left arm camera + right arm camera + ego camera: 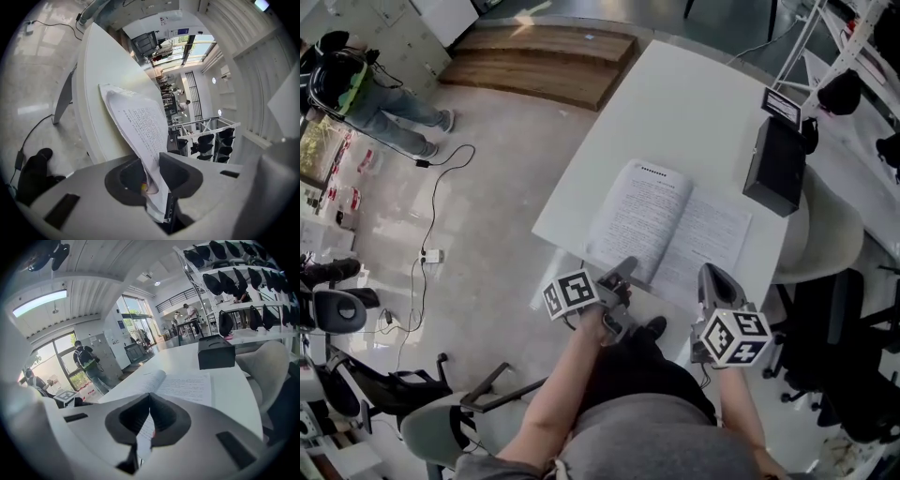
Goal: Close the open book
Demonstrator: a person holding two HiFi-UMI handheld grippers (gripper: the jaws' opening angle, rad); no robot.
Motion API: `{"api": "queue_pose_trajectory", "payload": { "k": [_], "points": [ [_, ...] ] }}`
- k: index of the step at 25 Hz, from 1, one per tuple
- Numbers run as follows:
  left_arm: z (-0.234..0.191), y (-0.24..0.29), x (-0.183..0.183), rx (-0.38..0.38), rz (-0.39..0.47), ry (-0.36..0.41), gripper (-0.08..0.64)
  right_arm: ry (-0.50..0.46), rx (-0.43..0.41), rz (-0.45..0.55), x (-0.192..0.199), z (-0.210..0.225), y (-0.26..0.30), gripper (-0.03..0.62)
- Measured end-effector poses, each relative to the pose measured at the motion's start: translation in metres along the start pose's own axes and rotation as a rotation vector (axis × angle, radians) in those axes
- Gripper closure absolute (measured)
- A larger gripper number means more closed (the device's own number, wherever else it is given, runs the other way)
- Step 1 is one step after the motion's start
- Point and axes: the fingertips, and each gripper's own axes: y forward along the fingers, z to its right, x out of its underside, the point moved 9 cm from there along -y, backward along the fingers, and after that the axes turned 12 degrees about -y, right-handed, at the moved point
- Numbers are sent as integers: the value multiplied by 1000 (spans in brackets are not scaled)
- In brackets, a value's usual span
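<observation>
the open book [670, 225] lies flat on the white table [675, 103], at the edge nearest the person, printed pages up, its spine running away from them. the left-hand pages rise in a curl near the spine.

the left gripper [623, 272] reaches over the table edge to the book's near left corner. in the left gripper view its pads are pinched on a sheaf of those pages [140, 122], which stands up between them and bends off to the left; a bit of coloured edge shows low in the gap. the left gripper [152, 173] points slightly downward, and its marker cube [572, 292] sits just behind on the bare forearm [562, 384].

the right gripper [712, 281] sits at the book's near right edge, tilted a little more steeply. in the right gripper view its pads [157, 416] are closed to a thin slit with a strip of printed page caught in it, while the rest of the book [187, 385] lies flat beyond. its marker cube [733, 336] is close to the person's lap.

beyond the book, a black box [776, 167] stands on the table's far right side, well apart. a person [366, 94] stands on the floor, far off to the left.
</observation>
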Motion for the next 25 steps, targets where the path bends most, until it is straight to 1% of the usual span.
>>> {"api": "queue_pose_trajectory", "payload": {
  "k": [7,13,20,25],
  "points": [
    [11,2,3,-19,-8,85,511,16,33,9,2,6,-9,588],
    [17,1,7,-24,-11,126,528,32,57,22,5,10,-18,588],
    [28,1,12,-56,-22,265,534,43,86,39,8,13,-29,588],
    [38,1,18,-57,-63,355,541,58,114,47,10,15,-39,588]
  ]
}}
